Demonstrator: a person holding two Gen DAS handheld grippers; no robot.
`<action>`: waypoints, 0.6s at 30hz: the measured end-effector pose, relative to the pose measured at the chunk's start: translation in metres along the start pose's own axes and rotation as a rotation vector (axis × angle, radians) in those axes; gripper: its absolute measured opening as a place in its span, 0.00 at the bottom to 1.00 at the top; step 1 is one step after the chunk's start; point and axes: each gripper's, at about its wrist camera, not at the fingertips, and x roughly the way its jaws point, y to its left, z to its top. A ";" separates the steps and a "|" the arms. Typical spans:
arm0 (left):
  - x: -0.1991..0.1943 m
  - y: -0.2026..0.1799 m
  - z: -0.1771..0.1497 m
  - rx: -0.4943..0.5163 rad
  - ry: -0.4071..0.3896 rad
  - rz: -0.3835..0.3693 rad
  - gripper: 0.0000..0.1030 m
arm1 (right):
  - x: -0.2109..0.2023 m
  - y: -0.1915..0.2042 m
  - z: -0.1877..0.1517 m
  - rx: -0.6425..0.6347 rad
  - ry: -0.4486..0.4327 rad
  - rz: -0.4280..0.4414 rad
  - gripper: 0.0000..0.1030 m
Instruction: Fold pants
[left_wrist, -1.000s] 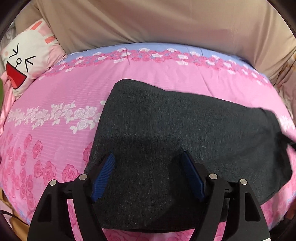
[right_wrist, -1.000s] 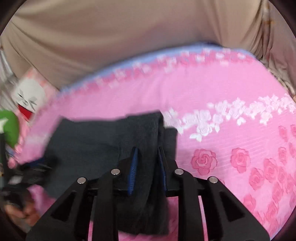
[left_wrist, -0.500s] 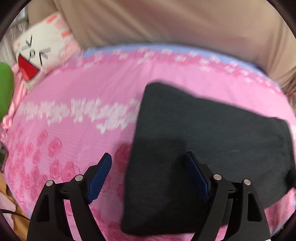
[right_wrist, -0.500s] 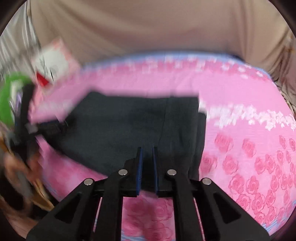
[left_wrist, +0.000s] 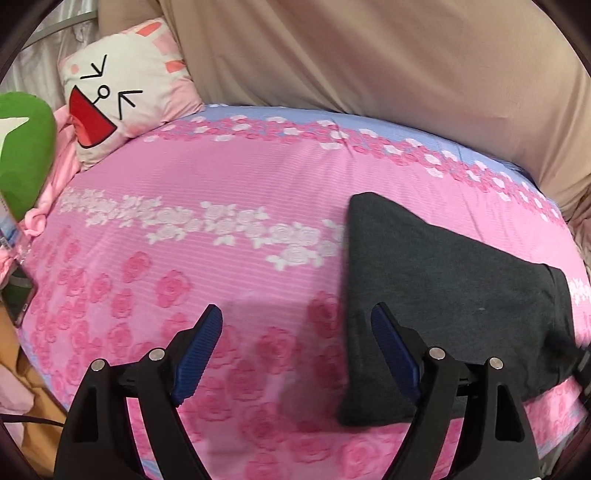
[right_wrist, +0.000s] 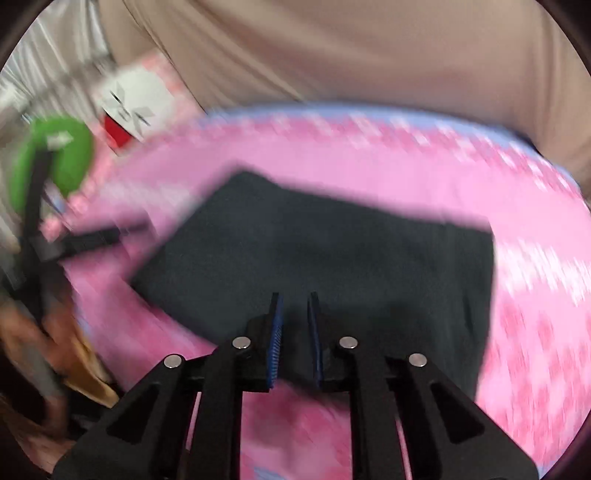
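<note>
Now folded pants (left_wrist: 443, 295) on bedspread (left_wrist: 221, 184)

One second ago the left gripper (left_wrist: 295, 334) stood over the dark pants (left_wrist: 454, 295), with the cloth under both of its open fingers. Now it has moved to the left, and only its right finger (left_wrist: 391, 343) is above the edge of the pants; the left finger is above the pink bedsheet (left_wrist: 221, 184). The right gripper (right_wrist: 294, 332) has closed more on the near edge of the pants, and its view has turned to the left, so the folded cloth now spreads wide before it.
</note>
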 end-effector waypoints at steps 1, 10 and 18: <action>-0.001 0.003 -0.001 -0.002 0.001 0.004 0.78 | 0.011 0.010 0.019 -0.019 -0.014 0.011 0.14; -0.001 0.020 -0.014 0.015 0.027 0.060 0.79 | 0.173 0.074 0.059 -0.124 0.172 -0.017 0.14; 0.011 0.037 -0.014 -0.006 0.048 0.104 0.79 | 0.103 0.118 0.015 -0.139 0.093 0.089 0.14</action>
